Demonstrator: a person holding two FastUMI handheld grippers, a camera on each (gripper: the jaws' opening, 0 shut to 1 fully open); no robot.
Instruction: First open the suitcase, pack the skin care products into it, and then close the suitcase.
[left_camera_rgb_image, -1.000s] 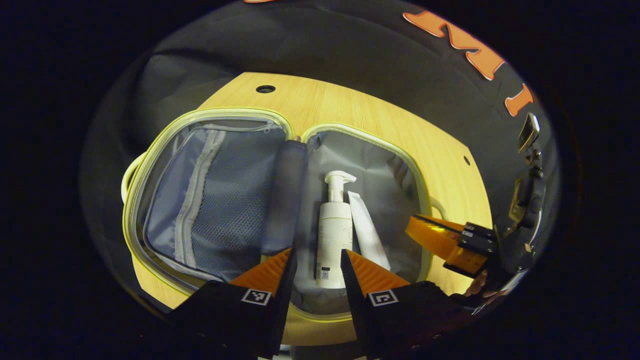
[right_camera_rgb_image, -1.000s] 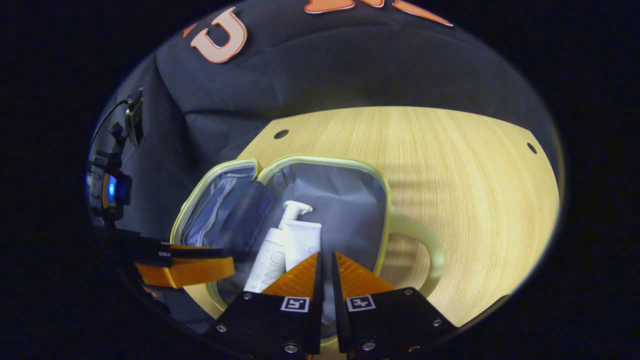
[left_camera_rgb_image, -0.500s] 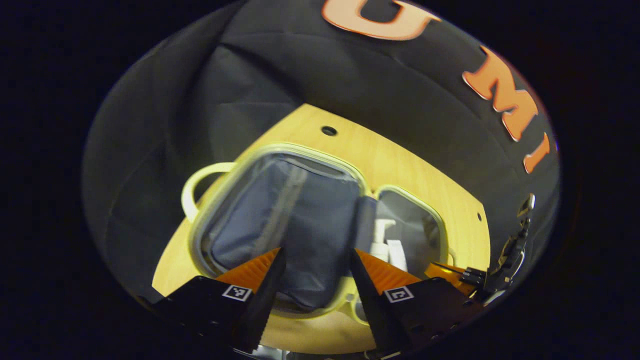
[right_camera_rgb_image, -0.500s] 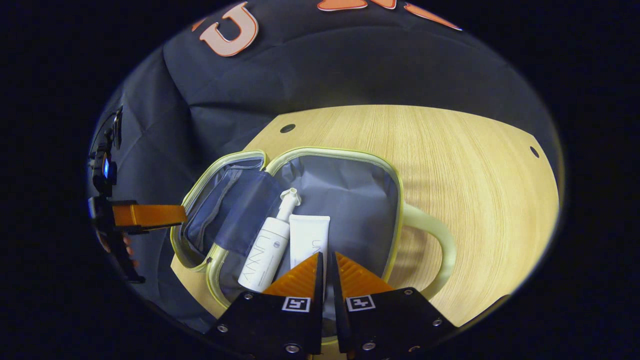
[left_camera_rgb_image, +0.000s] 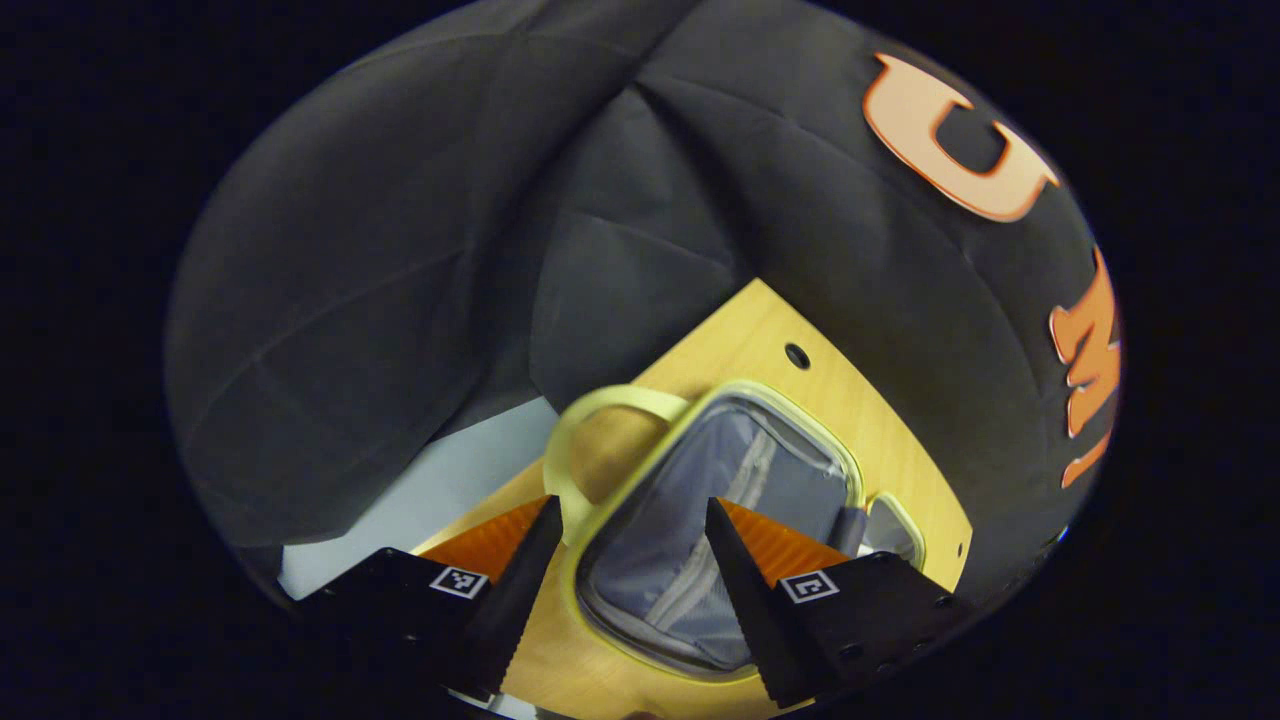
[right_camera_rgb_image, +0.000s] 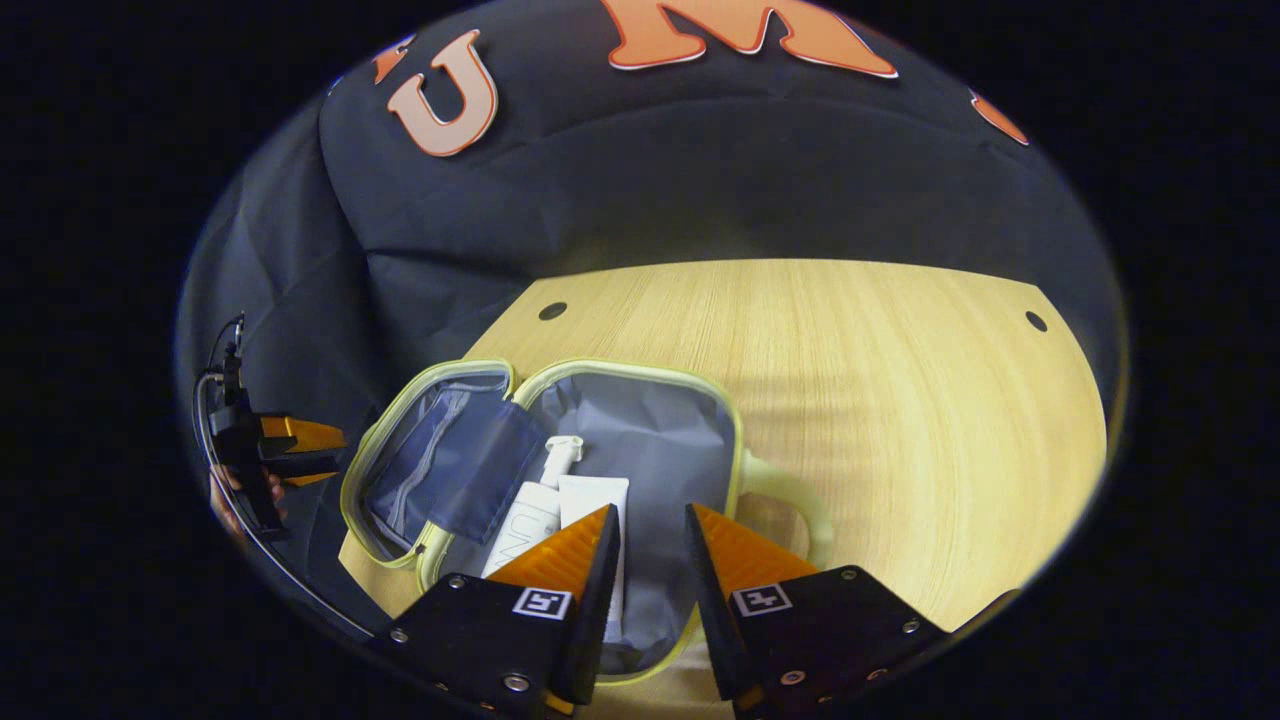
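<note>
Since the earlier frame the left gripper's camera has swung off the packed half toward the lid half and its handle, and the right gripper's fingers have parted from nearly closed.

Left gripper view: suitcase (left_camera_rgb_image: 790, 420) lies open flat on the wooden table (left_camera_rgb_image: 760, 325), pale yellow-green rim, grey lining. Lid half faces the camera, showing a mesh zip pocket (left_camera_rgb_image: 690, 560). Looped handle (left_camera_rgb_image: 590, 420) sticks out at the upper left of the lid. Far half is a sliver at right. Left gripper (left_camera_rgb_image: 630, 520) fingers spread wide, straddling the lid's near rim and handle base, holding nothing; cannot tell if either tip touches the rim.

Right gripper view: suitcase (right_camera_rgb_image: 600, 368) open on the table (right_camera_rgb_image: 850, 380), left part of the tabletop. White pump bottle (right_camera_rgb_image: 535, 505) and white tube (right_camera_rgb_image: 590, 495) lie side by side in the right half, touching. A handle (right_camera_rgb_image: 790, 490) sticks out to the right. Right gripper (right_camera_rgb_image: 650, 530) fingers apart, moderate gap, empty, above the tube and lining. Left gripper (right_camera_rgb_image: 295, 445) sits at far left, off the table edge, a hand (right_camera_rgb_image: 235, 505) behind it.
</note>
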